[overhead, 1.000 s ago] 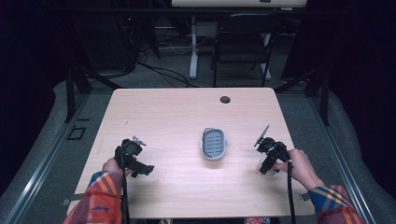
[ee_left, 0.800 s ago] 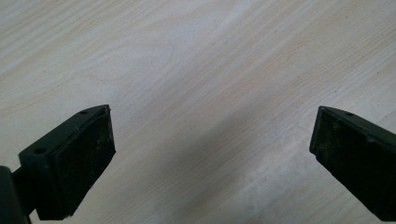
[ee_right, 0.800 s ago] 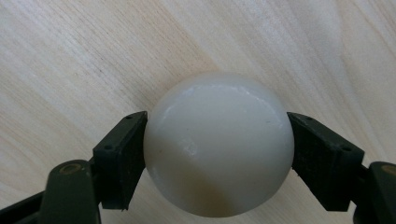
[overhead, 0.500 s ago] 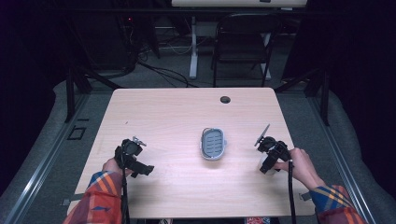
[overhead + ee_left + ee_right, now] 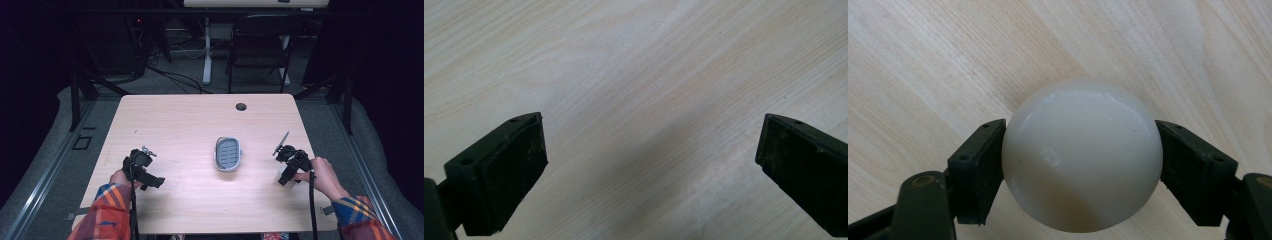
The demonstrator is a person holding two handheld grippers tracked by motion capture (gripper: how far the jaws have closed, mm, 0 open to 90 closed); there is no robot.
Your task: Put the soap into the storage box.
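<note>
High view hides the white ball (image 5: pixel 1082 155) under the right gripper (image 5: pixel 289 169) at the tabletop's (image 5: pixel 190 125) near-right edge, right of the grey dish (image 5: pixel 229 154); right gripper view shows fingers pinching it; left gripper (image 5: pixel 651 165) fingers spread over bare wood.

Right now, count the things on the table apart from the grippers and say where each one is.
2. A grey soap dish sits mid-table, and a round white soap is pinched in the right gripper near the table's right edge.
</note>
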